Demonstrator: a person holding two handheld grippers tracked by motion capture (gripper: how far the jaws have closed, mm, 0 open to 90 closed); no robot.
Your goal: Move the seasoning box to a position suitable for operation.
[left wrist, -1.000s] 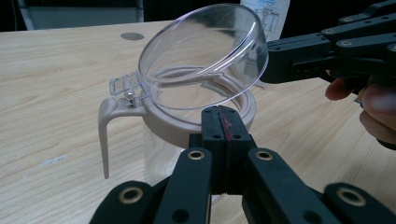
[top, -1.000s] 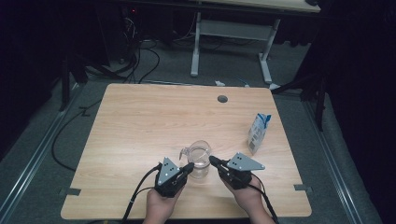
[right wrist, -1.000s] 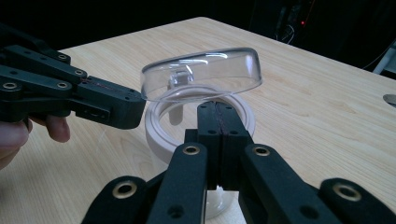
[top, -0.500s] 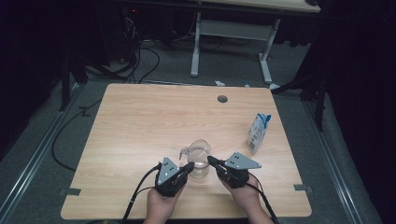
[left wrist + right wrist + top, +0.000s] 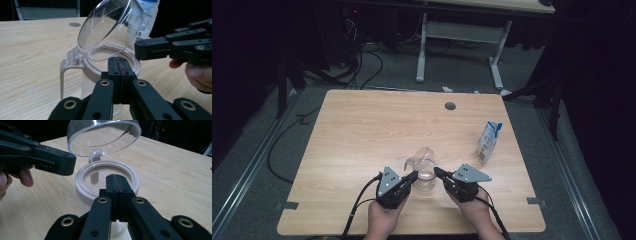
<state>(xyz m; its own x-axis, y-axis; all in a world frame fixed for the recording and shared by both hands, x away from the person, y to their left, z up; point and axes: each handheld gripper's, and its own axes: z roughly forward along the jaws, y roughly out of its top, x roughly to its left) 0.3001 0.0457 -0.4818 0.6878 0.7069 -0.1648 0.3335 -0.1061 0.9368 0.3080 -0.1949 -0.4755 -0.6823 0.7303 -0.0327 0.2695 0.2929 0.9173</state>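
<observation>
A clear jug [image 5: 424, 172] with a beige rim [image 5: 83, 192] and handle [image 5: 62, 75] stands near the table's front edge. Its hinged clear lid [image 5: 110, 30] is tipped up and open. My left gripper [image 5: 414, 176] is shut with nothing between its jaws, and its tip is at the jug's left side by the rim [image 5: 130, 62]. My right gripper [image 5: 437, 172] is also shut and empty, with its tip at the jug's right side. In the left gripper view the shut left gripper [image 5: 119, 65] faces the right gripper [image 5: 140, 50] across the opening. In the right gripper view the shut right gripper [image 5: 116, 182] faces the left gripper [image 5: 67, 163].
A white and blue packet [image 5: 488, 141] stands upright at the right of the wooden table [image 5: 362, 130], and shows behind the jug as the packet [image 5: 147, 15]. A round cable hole [image 5: 450, 106] sits near the far edge. Cables and desk legs lie on the floor beyond.
</observation>
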